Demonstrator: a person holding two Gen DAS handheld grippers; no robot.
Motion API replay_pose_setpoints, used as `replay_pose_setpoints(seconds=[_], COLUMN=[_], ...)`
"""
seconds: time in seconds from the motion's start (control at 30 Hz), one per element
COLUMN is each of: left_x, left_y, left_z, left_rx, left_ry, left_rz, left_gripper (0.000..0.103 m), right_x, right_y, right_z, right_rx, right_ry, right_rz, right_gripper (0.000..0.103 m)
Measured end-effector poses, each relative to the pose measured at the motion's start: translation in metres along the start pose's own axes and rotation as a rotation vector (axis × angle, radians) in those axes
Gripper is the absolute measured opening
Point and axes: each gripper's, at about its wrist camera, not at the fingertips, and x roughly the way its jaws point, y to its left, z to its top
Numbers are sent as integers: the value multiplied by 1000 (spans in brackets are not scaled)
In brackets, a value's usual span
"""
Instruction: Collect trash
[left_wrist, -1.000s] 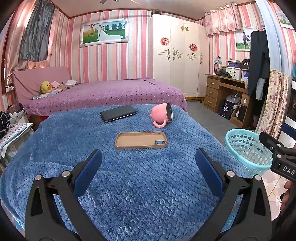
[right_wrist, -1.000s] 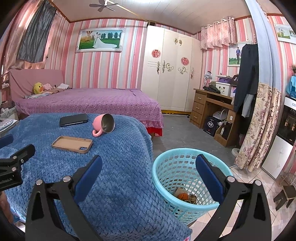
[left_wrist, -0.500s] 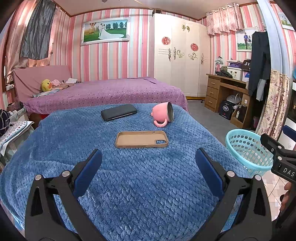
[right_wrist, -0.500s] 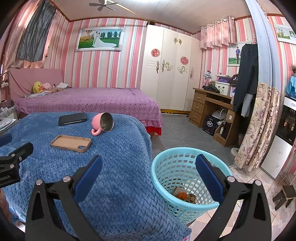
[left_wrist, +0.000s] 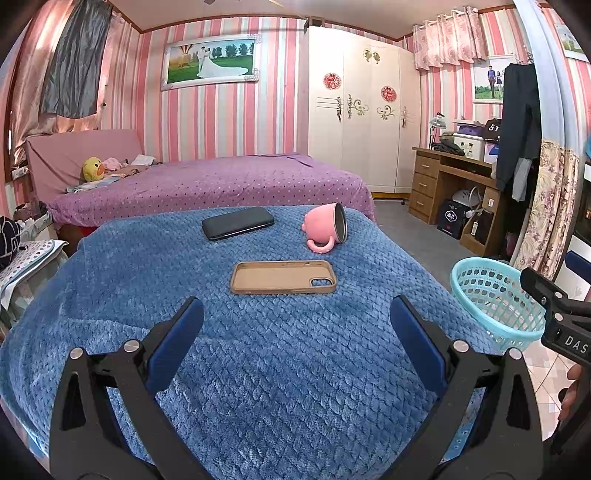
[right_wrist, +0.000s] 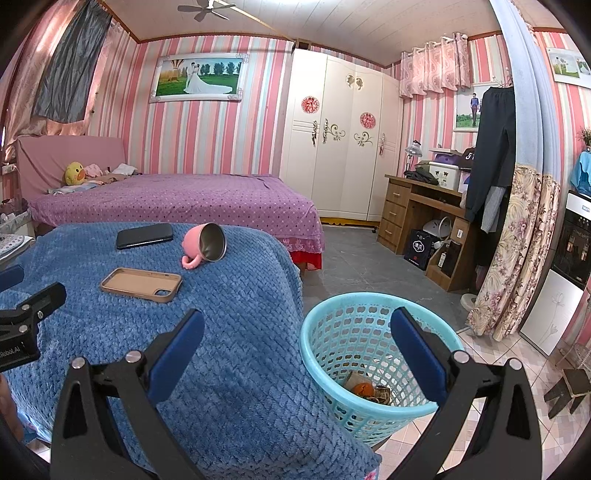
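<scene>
A turquoise plastic basket stands on the floor by the right edge of the blue-blanketed table; scraps of trash, one orange, lie at its bottom. My right gripper hangs open above the basket's left rim, nothing between its fingers. My left gripper is open over the blanket, empty, short of a tan phone case. The basket also shows at the right of the left wrist view.
On the blanket lie a black phone and a pink mug tipped on its side. Behind are a purple bed, a white wardrobe and a wooden desk. A small stool stands at the right.
Both views have shifted only slightly; the basket sits a touch further left in the right wrist view. Both grippers stay open and empty.
</scene>
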Motion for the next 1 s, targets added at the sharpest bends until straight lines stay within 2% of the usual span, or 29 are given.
replay_pose_setpoints(seconds=[1.0], left_x=[3], left_y=[2], left_z=[1], left_rx=[-8], left_ry=[1], left_rz=[5], left_gripper=[98], right_x=[1], right_y=[-1], right_z=[-2], right_rx=[-1], right_ry=[3], right_rz=[-4], right_gripper=[99])
